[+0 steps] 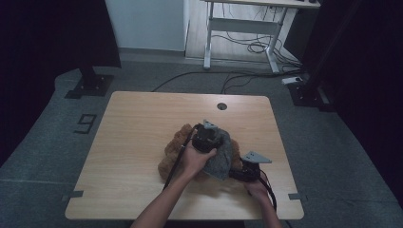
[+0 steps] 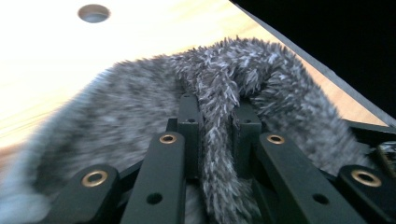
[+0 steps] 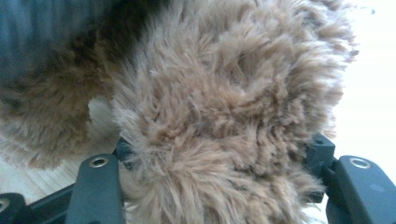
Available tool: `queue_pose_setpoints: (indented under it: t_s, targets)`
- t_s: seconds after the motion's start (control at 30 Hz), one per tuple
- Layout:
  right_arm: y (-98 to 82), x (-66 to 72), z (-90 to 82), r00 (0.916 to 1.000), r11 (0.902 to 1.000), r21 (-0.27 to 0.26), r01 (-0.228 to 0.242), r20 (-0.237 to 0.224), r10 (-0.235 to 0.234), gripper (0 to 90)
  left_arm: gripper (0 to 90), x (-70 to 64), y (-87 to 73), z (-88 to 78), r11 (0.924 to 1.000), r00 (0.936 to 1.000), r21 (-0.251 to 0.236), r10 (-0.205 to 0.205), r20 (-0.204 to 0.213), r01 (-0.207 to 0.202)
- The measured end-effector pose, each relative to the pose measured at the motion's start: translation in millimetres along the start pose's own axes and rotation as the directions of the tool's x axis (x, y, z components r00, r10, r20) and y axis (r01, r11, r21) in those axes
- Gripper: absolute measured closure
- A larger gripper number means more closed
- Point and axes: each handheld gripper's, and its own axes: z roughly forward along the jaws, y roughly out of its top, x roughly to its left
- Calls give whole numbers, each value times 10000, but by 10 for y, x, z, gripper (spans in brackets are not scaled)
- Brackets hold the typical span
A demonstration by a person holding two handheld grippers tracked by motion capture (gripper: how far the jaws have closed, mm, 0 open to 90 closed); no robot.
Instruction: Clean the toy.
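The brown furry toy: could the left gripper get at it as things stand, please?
Probably not directly. The left gripper is shut on a fold of the grey furry cloth, which drapes over the brown furry toy. The right gripper already grips the toy; the left would need to let go first.

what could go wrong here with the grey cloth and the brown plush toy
The left gripper pinches only a thin fold of the grey fuzzy cloth, so a pull might slip it free. The right gripper is clamped on the brown plush toy, and pulling the two apart could drag or strain it. Both lie near the table's front-right edge and might slide off.
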Motion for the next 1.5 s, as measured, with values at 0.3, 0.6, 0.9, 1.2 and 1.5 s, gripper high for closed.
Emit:
queue_pose_setpoints:
  t_s: [0.3,0.6,0.9,1.2,1.5]
  targets:
    - [-3,-5,-1,10000,10000,33,-82,1,82,361,781,450,-153,-539,9968,9970,-680,-467,-622,425]
    - [-5,-7,4,9999,9999,-15,-146,-5,146,359,779,788,-395,-855,9901,9907,-1009,-1064,-853,977]
    - [-11,-30,4,9997,9997,-11,-243,-79,243,356,786,1130,-791,-874,9864,9753,-279,-1643,-1476,1619]
    - [-13,-36,5,9994,9994,-3,-336,-105,335,354,783,1285,-747,-970,9750,9645,-733,-2188,-1477,2099]
    - [0,-4,10,9997,9998,30,-215,83,215,354,776,699,-61,-1012,9806,9938,-1846,-808,-767,655]
